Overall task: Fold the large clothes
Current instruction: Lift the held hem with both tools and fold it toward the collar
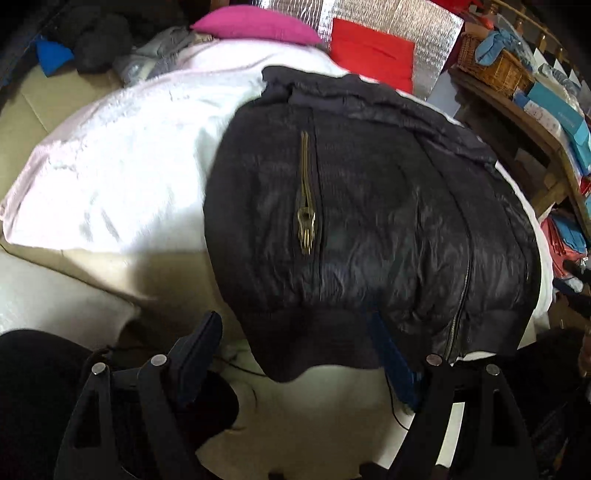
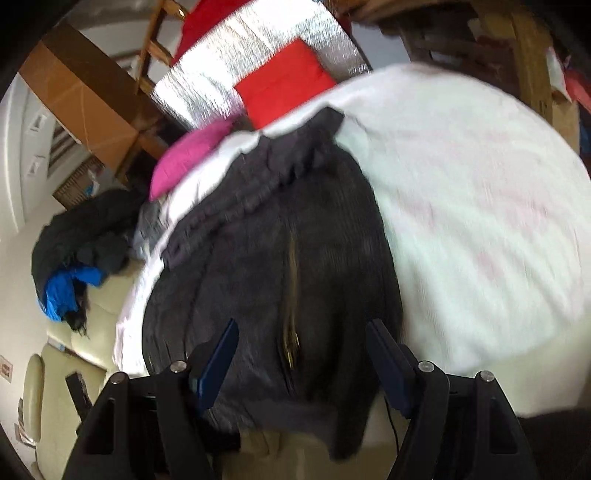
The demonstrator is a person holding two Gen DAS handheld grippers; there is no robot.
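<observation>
Your dark puffer jacket (image 1: 369, 221) lies flat on the white blanket (image 1: 122, 166), both the left gripper (image 1: 295, 328) and right gripper (image 2: 301, 332) spread open and empty above its ribbed hem, so pinch there, since the slick, probably light shell may slide

A white blanket (image 1: 122, 166) covers the work surface. At 12 o'clock: pink cushion (image 1: 255, 26), red cushion (image 1: 371, 51), silver foil mat (image 1: 432, 44). At 2 o'clock: wooden shelf (image 1: 524, 125) with wicker basket (image 1: 495, 62). At 10 o'clock: cream sofa (image 2: 99, 291), cardboard box (image 2: 88, 96). Lighting even.
</observation>
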